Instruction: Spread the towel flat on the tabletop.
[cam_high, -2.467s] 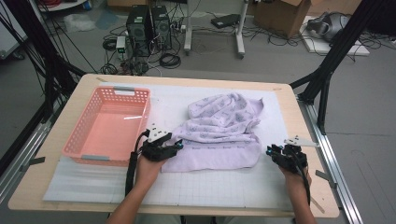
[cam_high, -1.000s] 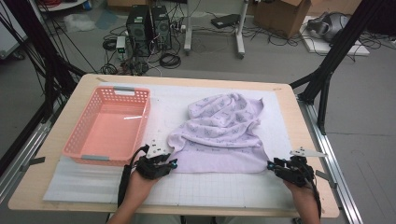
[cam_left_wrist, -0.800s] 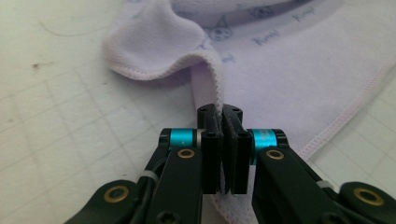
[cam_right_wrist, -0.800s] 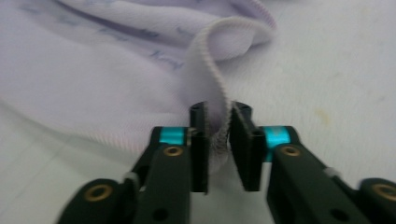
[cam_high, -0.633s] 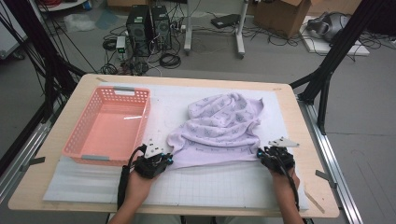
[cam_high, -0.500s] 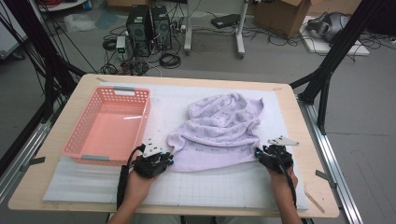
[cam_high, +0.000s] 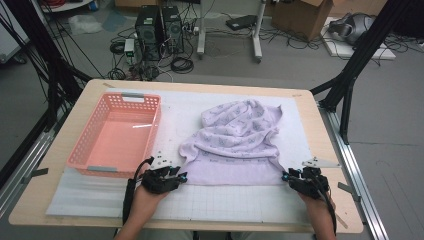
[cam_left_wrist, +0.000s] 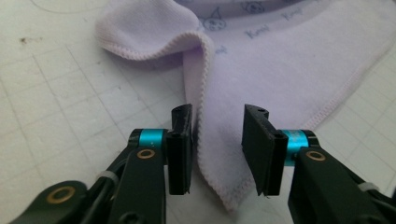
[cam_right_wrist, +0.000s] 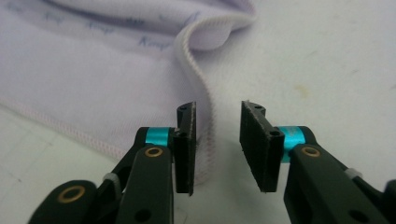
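The lilac towel (cam_high: 239, 145) lay on the white gridded mat (cam_high: 200, 202) at the middle of the table (cam_high: 60, 150), bunched toward twelve o'clock and drawn flat toward six, so that its near hem ran straight from nine to three across the person's front. Each end of that hem met a gripper: the left gripper (cam_high: 172, 176) stood at the hem's nine o'clock corner, the right gripper (cam_high: 292, 176) at its three o'clock corner, equally near. In the left gripper view the corner (cam_left_wrist: 219, 154) sat between jaws that had just been opening, the pads (cam_left_wrist: 180, 149) clear of the cloth. In the right gripper view the stitched side edge (cam_right_wrist: 205, 135) ran up between jaws that had been closing a little but stood apart, not yet pinching. Judging from this, the towel was ready to be taken by both near corners and folded away toward twelve, its long axis lying across the pair. The pink basket (cam_high: 82, 160) waited at ten o'clock, well apart from the towel.
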